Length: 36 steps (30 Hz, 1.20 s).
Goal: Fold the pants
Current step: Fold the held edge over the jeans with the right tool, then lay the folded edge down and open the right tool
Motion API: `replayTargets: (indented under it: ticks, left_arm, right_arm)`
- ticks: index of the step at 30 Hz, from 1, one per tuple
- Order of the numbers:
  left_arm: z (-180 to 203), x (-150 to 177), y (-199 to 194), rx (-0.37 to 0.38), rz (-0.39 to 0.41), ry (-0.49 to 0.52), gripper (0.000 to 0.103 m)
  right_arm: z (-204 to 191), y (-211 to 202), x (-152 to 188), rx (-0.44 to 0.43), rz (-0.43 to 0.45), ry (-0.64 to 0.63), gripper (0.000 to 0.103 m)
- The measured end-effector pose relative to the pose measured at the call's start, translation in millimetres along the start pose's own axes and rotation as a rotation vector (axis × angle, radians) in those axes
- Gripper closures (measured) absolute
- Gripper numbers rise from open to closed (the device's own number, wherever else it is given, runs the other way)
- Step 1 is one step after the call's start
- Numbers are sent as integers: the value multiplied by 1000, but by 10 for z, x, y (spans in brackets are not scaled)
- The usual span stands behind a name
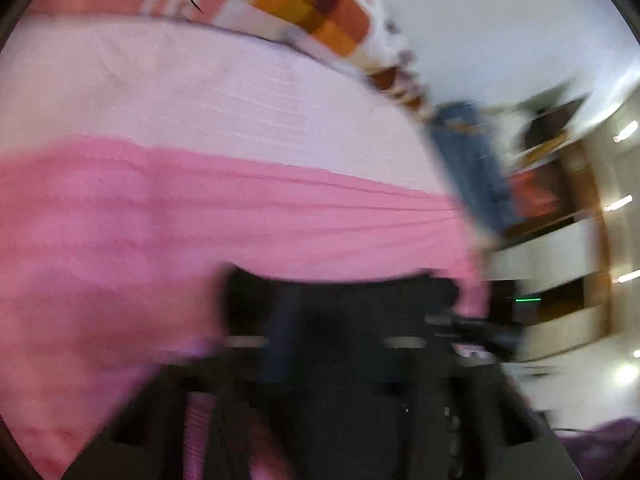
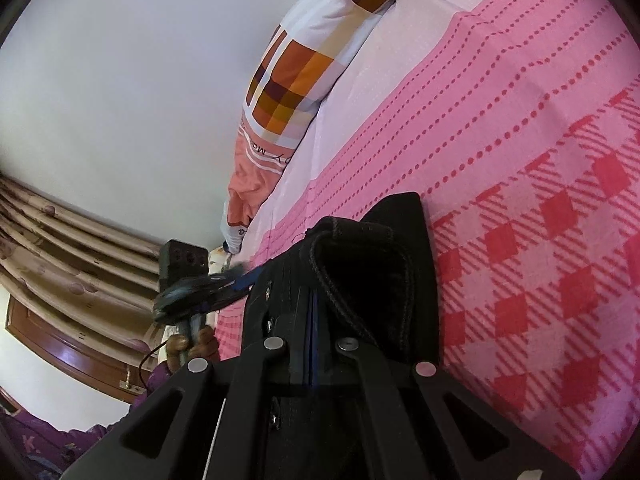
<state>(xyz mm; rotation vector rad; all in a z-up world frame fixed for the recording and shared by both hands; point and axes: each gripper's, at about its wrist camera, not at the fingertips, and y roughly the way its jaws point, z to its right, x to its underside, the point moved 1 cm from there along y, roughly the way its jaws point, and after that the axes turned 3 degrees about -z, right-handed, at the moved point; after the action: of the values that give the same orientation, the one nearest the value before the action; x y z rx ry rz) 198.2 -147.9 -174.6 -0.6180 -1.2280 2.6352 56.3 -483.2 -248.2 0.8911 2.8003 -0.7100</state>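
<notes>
Pants (image 2: 360,264) hang pinched at the waistband in both my shut claws, right claw (image 2: 310,344) and left claw (image 1: 320,320), so they can spread over the bed (image 2: 520,160).

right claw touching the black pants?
Touching. The right wrist view shows the right claw shut on the black pants: the dark fabric's stitched edge runs straight in between its fingers, lifted off the pink bedspread.
</notes>
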Motion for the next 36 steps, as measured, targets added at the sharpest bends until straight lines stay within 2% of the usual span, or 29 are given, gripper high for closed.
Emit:
replayTargets:
  ticks: [1,3,5,8,11,14,16,17,18,19,21,24,27,32,34,36]
  left_arm:
    - [-27,-26,-5,-7,22,-1,99]
    - [-118,-64,-37,32,48,-54,99]
    - [-39,-43,-175,39,107,-11,99]
    - [88,25,-347,117,133,17,97]
    - [300,145,-342,108,79,103,96]
    - [286,212,-158,164,-29,76,95]
    - [183,256,15,122,-78,57,96]
    - [120,253,72,124,-81,31,99]
    - [35,244,97,171,-66,-2,99]
    - [-5,224,88,182,-47,-12,99]
    - [-28,178,46,130,-1,6,99]
    - [-42,122,83,121,23,-4,99]
    - [55,64,67,1,68,54,99]
    - [-47,120,-274,-190,193,5,98]
    - [59,249,-409,-146,190,31,97]
    - [234,400,-489,-130,178,79,90]
  right_arm:
    - [-5,0,0,0,0,-1,103]
    - [-10,-1,6,1,0,-3,103]
    - [-6,-6,7,-5,1,2,103]
    - [-1,-11,4,-6,2,2,103]
    - [13,-16,2,-13,2,8,103]
    - [14,-16,3,-13,2,7,103]
    - [19,-15,-2,-14,2,8,103]
    - [17,-12,-3,-14,1,8,103]
    - [19,-15,-3,-13,3,8,103]
    - [19,-14,-2,-14,3,8,103]
    - [16,-14,-1,-14,2,7,103]
    - [14,-11,-1,-14,3,6,103]
    - [11,-9,-13,-8,2,0,103]
    - [-7,3,-17,1,6,-6,103]
    - [-8,9,-21,1,6,-6,103]
    - [-6,19,-29,-1,3,-2,103]
